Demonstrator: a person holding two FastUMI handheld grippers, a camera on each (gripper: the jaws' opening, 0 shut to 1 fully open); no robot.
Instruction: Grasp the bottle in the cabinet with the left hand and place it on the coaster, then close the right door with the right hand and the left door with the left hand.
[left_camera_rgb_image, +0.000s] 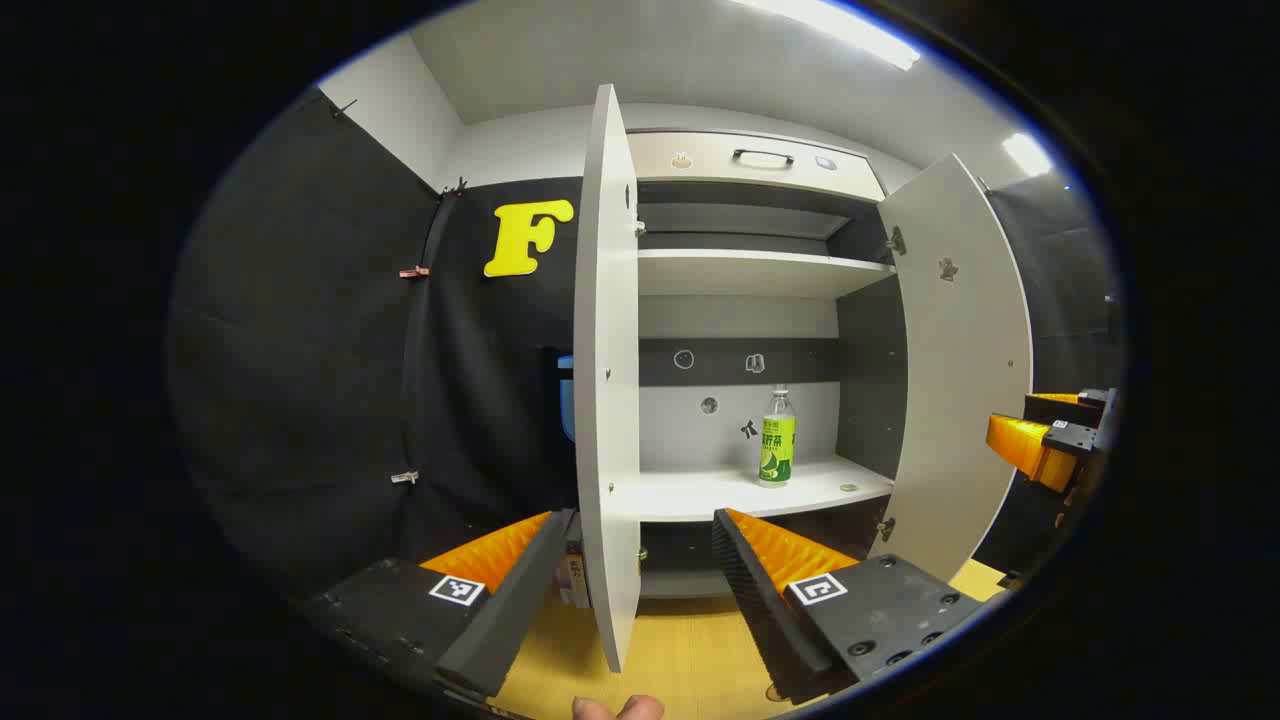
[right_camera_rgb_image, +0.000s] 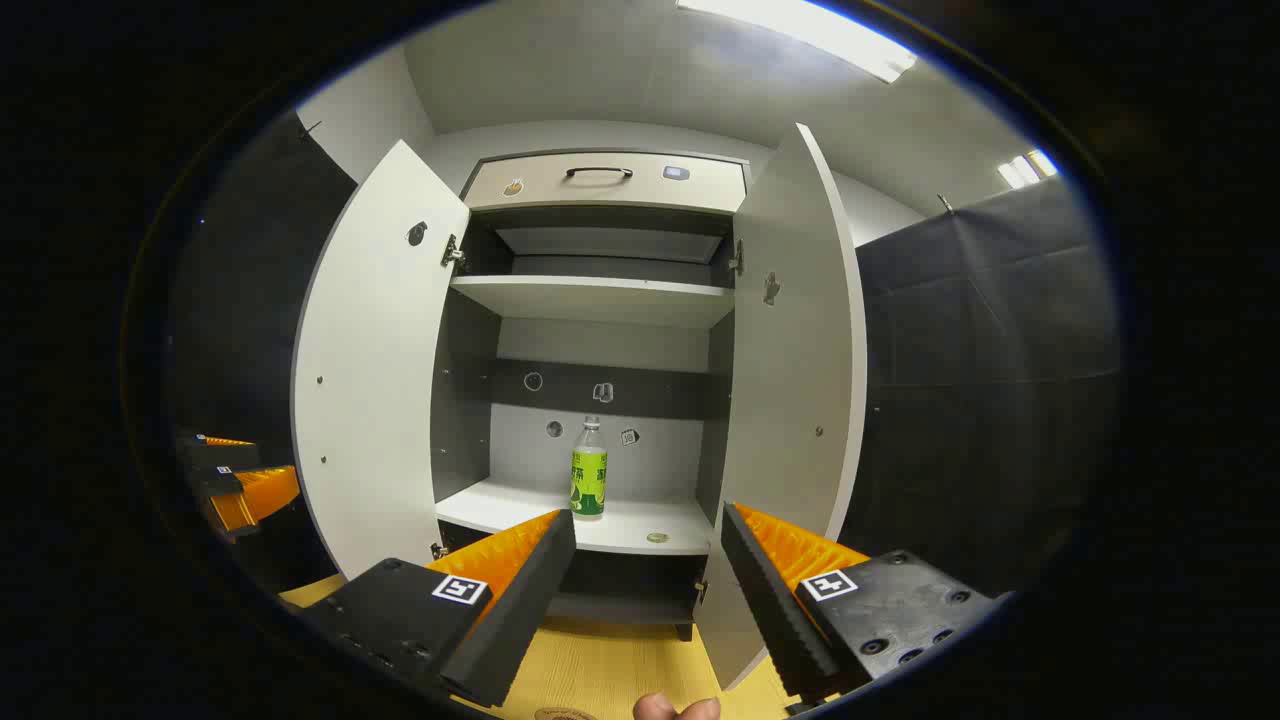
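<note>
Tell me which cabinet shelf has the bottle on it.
The lower shelf: the green-labelled bottle stands upright on it. The upper shelf above carries nothing visible.

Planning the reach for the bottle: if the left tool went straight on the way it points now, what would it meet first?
Probably the left door: its open edge stands between the left tool fingers, nearer than the shelf. The bottle stands off to the right of that line. Depth is hard to judge through the fisheye.

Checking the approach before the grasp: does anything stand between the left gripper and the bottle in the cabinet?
Partly. In the left gripper view, the open left door stands edge-on between the open fingers of the left gripper. The bottle stands upright on the lower shelf, right of that door, with nothing else in front of it.
</note>
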